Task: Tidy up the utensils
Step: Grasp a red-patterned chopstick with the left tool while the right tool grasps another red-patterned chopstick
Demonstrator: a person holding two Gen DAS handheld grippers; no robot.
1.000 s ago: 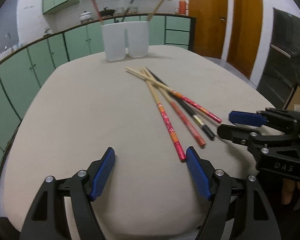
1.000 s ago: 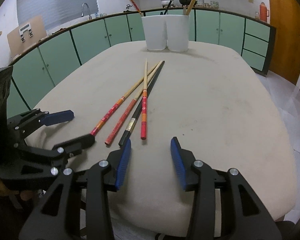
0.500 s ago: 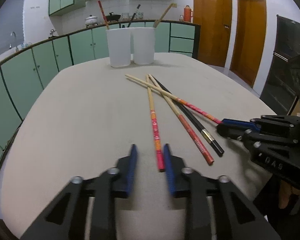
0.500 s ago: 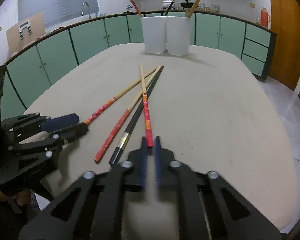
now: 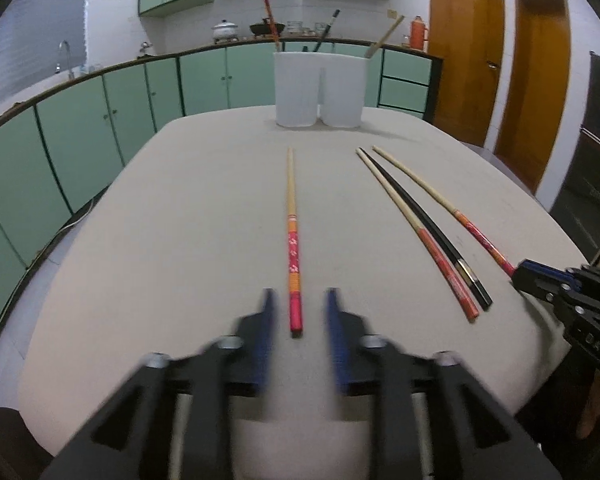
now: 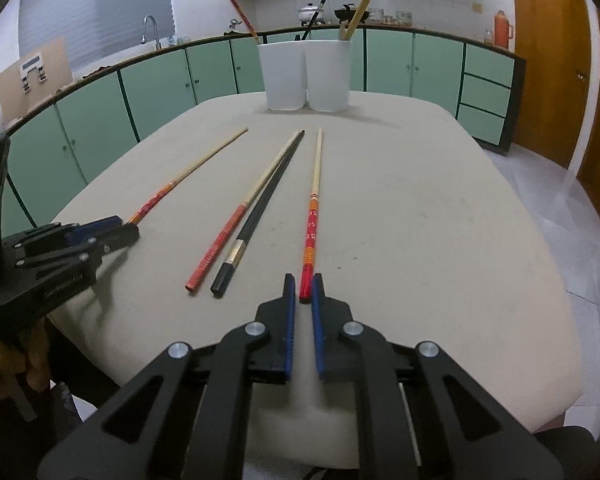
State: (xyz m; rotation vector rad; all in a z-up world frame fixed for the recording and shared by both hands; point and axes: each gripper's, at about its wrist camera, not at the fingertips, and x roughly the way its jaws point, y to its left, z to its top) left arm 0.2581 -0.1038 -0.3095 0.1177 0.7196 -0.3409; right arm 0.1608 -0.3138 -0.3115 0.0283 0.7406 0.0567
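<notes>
Change since 0.5 s ago: the crossed pile is now fanned out on the table (image 6: pixel 420 220). Right gripper (image 6: pixel 301 284) is clamped on the butt of the rightmost floral chopstick (image 6: pixel 314 200). Left gripper (image 5: pixel 298 300) brackets the leftmost chopstick (image 5: pixel 291 216) with a gap on both sides, blurred, so its grip is unclear. The black chopstick (image 6: pixel 260 208) lies between them. The white holder (image 5: pixel 320 88) sits at the far end.

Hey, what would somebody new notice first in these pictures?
Four long chopsticks, red-handled bamboo and one black, lie fanned on the beige oval table. The left tongs stand open around one red end; the right tongs are shut on a flowered red-handled chopstick. Behind stands a white twin-cup holder with three more sticks.
</notes>
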